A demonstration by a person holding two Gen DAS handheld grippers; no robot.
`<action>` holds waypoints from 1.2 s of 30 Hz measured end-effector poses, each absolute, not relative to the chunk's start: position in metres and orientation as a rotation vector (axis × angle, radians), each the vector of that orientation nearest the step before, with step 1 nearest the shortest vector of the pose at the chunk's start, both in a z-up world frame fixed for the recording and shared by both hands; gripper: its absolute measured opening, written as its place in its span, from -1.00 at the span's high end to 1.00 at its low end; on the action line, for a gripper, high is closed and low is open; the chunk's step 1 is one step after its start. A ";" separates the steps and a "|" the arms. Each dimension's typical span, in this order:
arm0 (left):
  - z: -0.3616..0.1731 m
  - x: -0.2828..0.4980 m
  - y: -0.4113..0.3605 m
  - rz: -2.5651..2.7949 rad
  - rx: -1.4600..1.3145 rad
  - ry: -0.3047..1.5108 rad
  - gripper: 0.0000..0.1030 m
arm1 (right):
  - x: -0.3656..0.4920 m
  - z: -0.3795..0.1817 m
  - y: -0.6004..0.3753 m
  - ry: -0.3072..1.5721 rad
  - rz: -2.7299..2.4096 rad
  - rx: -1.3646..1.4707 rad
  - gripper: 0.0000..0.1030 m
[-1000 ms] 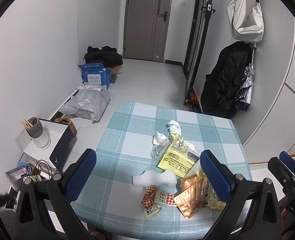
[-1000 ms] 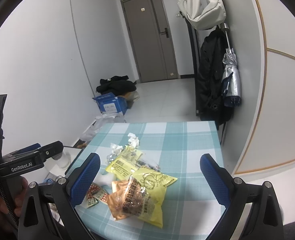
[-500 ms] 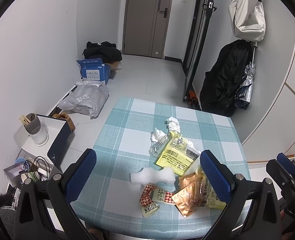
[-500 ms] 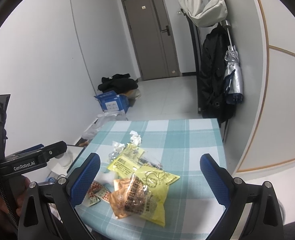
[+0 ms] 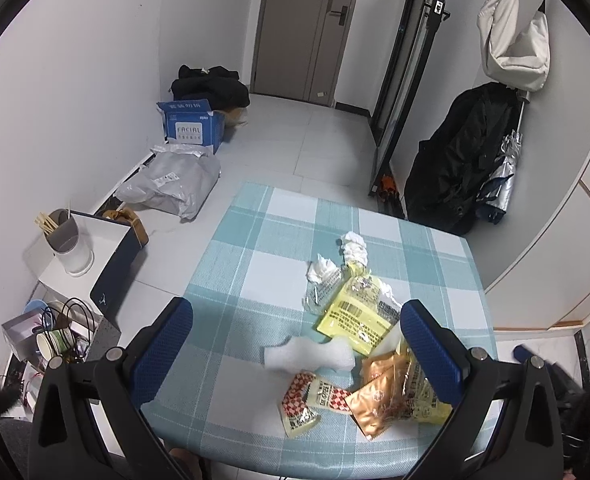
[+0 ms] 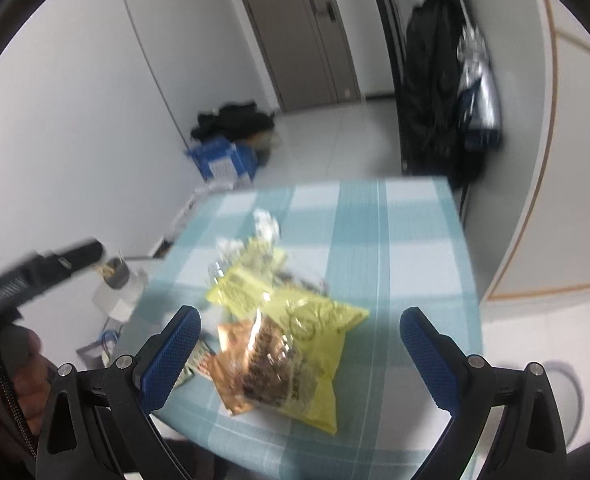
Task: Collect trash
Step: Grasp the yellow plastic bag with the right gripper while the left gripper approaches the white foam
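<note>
Trash lies on a teal-and-white checked table [image 5: 255, 264]: crumpled white tissues [image 5: 353, 246], a yellow wrapper [image 5: 353, 318], a white foam piece [image 5: 309, 354], a red-checked packet [image 5: 309, 394] and a copper-and-yellow snack bag [image 5: 391, 398]. My left gripper [image 5: 295, 344] is open and empty above the table's near edge. My right gripper [image 6: 299, 356] is open and empty, hovering over the copper snack bag [image 6: 261, 360] and a yellow bag [image 6: 311, 332]; this view is blurred by motion.
A white side stand with a cup of chopsticks [image 5: 61, 236] sits left of the table. On the floor are a grey plastic bag [image 5: 171, 182], a blue box [image 5: 191, 126] and dark clothes [image 5: 211, 88]. A black coat [image 5: 455, 160] hangs at the right wall.
My right gripper has moved forward and down toward the snack bags, blurring its view. The left view has pulled back and up slightly. The trash has not moved.
</note>
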State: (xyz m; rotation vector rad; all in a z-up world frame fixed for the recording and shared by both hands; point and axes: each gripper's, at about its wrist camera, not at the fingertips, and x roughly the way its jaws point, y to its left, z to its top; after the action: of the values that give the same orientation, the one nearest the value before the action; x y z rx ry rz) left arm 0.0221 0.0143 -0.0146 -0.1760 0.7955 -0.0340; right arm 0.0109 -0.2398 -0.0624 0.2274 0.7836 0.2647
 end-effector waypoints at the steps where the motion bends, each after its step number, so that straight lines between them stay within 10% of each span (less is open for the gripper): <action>1: -0.015 0.023 0.015 -0.038 -0.179 0.797 -0.98 | 0.015 -0.068 -0.240 0.811 0.268 0.235 -0.96; 15: -0.034 0.041 0.051 -0.088 -0.289 0.918 -0.98 | 0.059 -0.124 -0.222 1.042 0.293 0.263 -0.91; 25: -0.053 0.045 0.073 -0.055 -0.352 0.992 -0.98 | 0.066 -0.133 -0.213 1.097 0.338 0.258 0.01; 36: -0.059 0.043 0.069 -0.078 -0.277 1.015 -0.98 | 0.061 -0.128 -0.217 1.063 0.382 0.286 0.52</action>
State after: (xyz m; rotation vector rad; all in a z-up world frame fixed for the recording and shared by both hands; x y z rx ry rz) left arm 0.0427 0.0691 -0.0588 -0.2767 1.0148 -0.0781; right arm 0.0613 -0.2170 -0.1283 0.2858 1.0632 0.3821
